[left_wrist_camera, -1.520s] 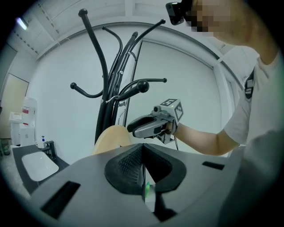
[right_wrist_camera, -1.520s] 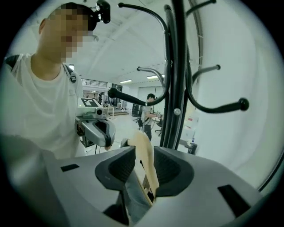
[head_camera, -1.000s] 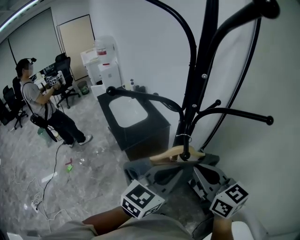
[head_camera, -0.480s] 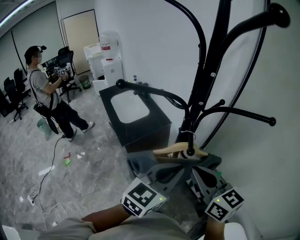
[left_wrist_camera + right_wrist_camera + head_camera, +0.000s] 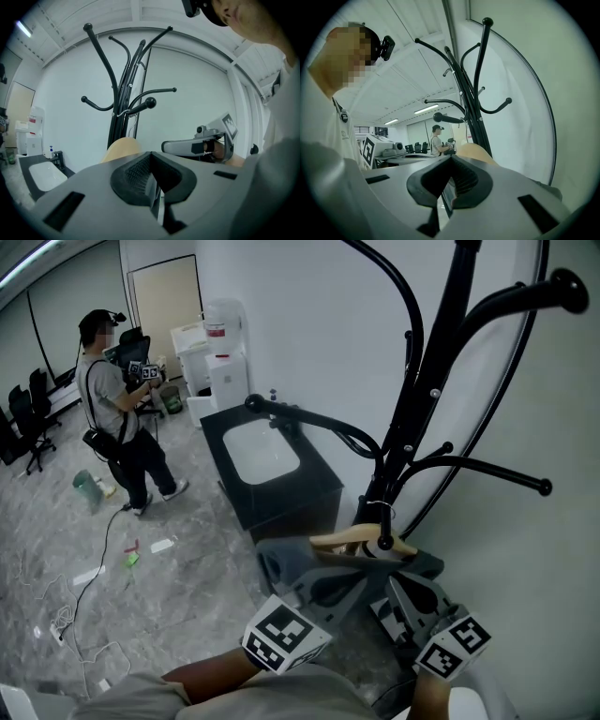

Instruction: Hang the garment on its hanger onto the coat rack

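The black coat rack (image 5: 412, 418) stands against the white wall. A wooden hanger (image 5: 361, 542) sits at its lower pole, its wire hook (image 5: 379, 513) by a ball-tipped peg (image 5: 382, 543); whether it rests on the peg I cannot tell. I cannot make out the garment in any view. My left gripper (image 5: 281, 563) and right gripper (image 5: 427, 568) are just under the hanger's two ends, both shut. The hanger's wood (image 5: 123, 146) shows past the left gripper (image 5: 152, 180), and again (image 5: 476, 152) past the right gripper (image 5: 450, 183). A thin dark strip lies in each seam; what it is I cannot tell.
A black cabinet with a white basin (image 5: 267, 460) stands left of the rack. Other rack pegs (image 5: 487, 465) stick out to the right above the grippers. A person (image 5: 117, 418) stands far back on the marble floor, with cables (image 5: 84, 606) lying about.
The view has shifted slightly, and the person at the back has walked toward the cabinet. The grippers and the hanger keep their place at the rack's lower pole.
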`<state>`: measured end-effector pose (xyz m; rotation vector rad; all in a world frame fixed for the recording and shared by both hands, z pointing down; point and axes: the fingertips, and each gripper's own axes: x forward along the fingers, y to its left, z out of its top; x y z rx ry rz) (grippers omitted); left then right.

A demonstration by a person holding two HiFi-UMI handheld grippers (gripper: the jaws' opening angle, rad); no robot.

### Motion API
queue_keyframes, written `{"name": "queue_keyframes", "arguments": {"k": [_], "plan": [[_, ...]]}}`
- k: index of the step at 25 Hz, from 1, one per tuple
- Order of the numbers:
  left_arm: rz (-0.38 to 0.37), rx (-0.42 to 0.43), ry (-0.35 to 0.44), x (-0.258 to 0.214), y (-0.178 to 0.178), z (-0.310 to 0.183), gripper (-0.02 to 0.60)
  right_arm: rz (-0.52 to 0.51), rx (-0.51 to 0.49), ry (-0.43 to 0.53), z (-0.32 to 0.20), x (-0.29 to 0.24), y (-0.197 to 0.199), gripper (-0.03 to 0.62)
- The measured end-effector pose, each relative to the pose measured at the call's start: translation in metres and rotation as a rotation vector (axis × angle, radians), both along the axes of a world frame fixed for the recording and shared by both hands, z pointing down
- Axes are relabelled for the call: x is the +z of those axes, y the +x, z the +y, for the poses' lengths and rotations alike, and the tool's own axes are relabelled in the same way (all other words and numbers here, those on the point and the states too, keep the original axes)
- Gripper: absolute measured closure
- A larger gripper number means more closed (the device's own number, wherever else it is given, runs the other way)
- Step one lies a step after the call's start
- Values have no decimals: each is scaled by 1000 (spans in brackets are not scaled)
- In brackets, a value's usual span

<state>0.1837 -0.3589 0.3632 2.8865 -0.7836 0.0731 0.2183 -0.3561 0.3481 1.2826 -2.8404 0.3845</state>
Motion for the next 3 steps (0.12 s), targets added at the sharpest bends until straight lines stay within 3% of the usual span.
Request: {"name": "queue_keyframes", "arguments": {"k": [3], "plan": [[5, -1, -5, 0, -1, 0, 577, 4, -3, 1, 0, -1, 0, 579]]}}
